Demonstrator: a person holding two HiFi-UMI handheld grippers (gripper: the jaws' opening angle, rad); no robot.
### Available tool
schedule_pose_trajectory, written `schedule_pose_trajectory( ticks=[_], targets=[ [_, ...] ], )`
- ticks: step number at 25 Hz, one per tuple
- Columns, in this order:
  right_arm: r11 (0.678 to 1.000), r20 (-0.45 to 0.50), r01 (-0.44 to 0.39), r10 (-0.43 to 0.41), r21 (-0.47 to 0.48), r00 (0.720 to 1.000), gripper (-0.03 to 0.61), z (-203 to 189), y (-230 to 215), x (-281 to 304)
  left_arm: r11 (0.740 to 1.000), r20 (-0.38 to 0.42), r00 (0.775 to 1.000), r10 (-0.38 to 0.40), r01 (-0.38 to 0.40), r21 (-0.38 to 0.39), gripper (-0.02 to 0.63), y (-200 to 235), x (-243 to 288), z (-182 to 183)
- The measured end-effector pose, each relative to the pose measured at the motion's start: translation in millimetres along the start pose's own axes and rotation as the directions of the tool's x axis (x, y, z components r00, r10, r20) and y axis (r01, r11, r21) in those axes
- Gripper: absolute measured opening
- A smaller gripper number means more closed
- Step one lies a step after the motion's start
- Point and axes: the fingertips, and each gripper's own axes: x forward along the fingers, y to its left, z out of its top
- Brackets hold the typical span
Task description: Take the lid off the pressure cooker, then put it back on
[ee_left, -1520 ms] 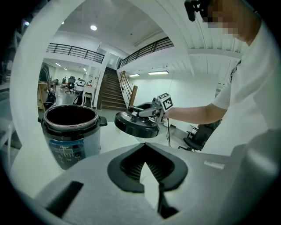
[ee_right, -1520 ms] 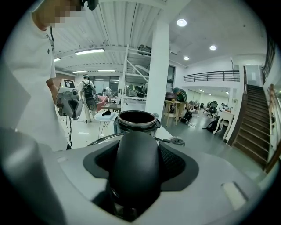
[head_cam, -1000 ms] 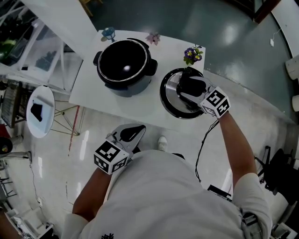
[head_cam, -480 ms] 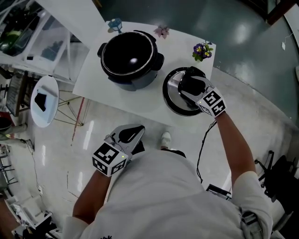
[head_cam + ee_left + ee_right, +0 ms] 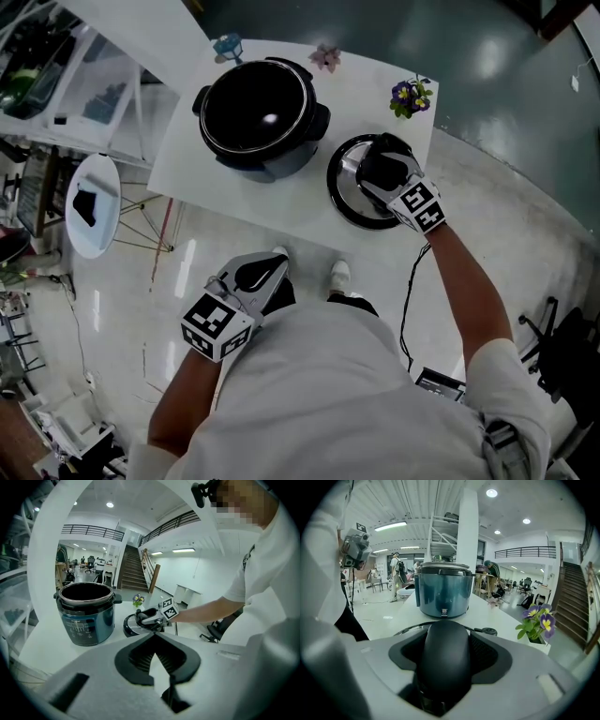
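Observation:
The open pressure cooker (image 5: 258,105) stands at the back of the white table (image 5: 206,178), its dark pot empty; it also shows in the left gripper view (image 5: 86,613) and the right gripper view (image 5: 443,595). Its round lid (image 5: 349,192) is low over the table's right part, and I cannot tell whether it touches. My right gripper (image 5: 384,169) is shut on the lid's black handle (image 5: 443,663), which fills the space between the jaws. My left gripper (image 5: 262,272) hangs in front of the table near my body, shut and holding nothing.
A pot of purple flowers (image 5: 410,96) stands at the table's right corner, close behind the lid. A small pink flower (image 5: 325,60) and a blue ornament (image 5: 228,46) sit at the far edge. A round white stand (image 5: 91,204) and shelving are on the left.
The right gripper has sunk a little with the lid, closer to the table. The left gripper has stayed where it was.

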Motion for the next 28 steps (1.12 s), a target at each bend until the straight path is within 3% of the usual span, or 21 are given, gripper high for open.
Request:
schedule_pose_trajectory(
  ticks=[28],
  targets=[
    [0.998, 0.037, 0.056, -0.055, -0.034, 0.998, 0.296, -13.7, 7.5, 11.9, 0.999, -0.011, 1.000, -0.017, 0.018, 0.037, 0.006, 11.9, 10.7, 13.0]
  ],
)
